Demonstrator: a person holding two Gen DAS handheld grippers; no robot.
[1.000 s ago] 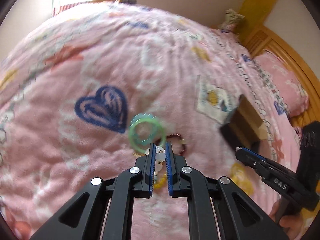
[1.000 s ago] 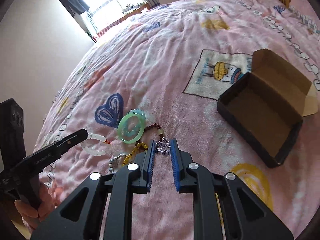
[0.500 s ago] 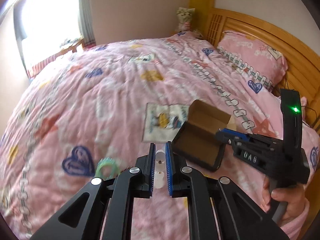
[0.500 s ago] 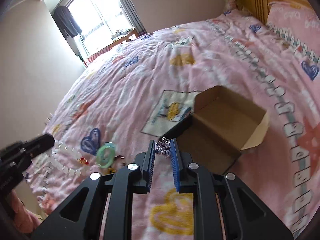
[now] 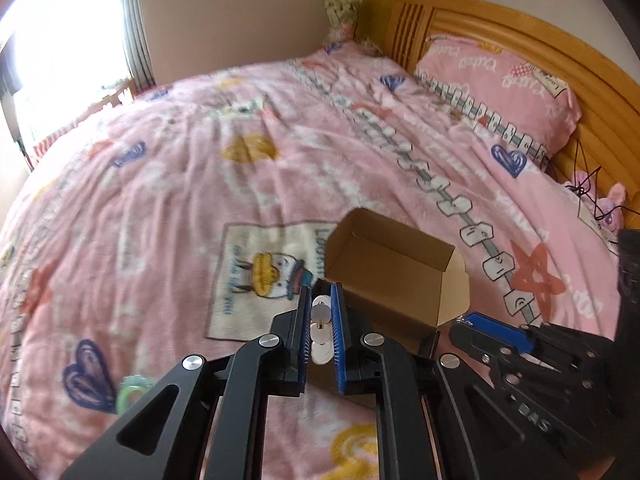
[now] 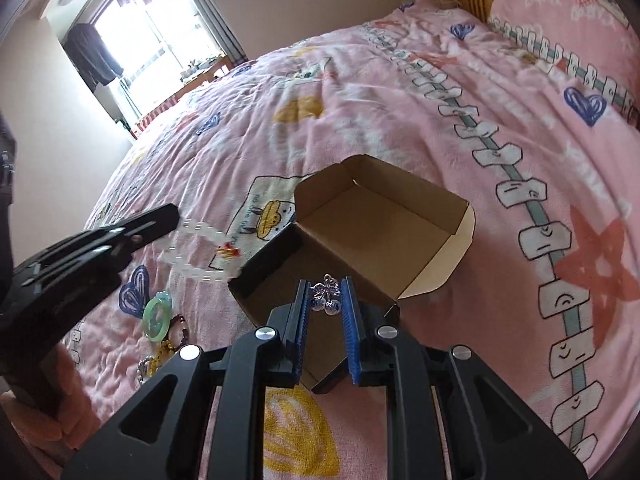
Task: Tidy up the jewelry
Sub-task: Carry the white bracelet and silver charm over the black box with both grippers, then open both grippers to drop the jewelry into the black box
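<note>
I am carrying both catches off the pile at once. A second ago each gripper was down at the heap; now the left gripper (image 5: 321,322), jaws nearly closed, is pinching the white bead bracelet (image 6: 200,250) and arriving at the 9 o'clock edge of the cardboard box (image 6: 380,220). The right gripper (image 6: 326,300), jaws clamped narrow on a silver flower charm (image 6: 327,298), is hanging over the box's near wall, probably far enough in, though the view foreshortens. The green bangle (image 6: 157,317) is waiting at 8 o'clock.
</note>
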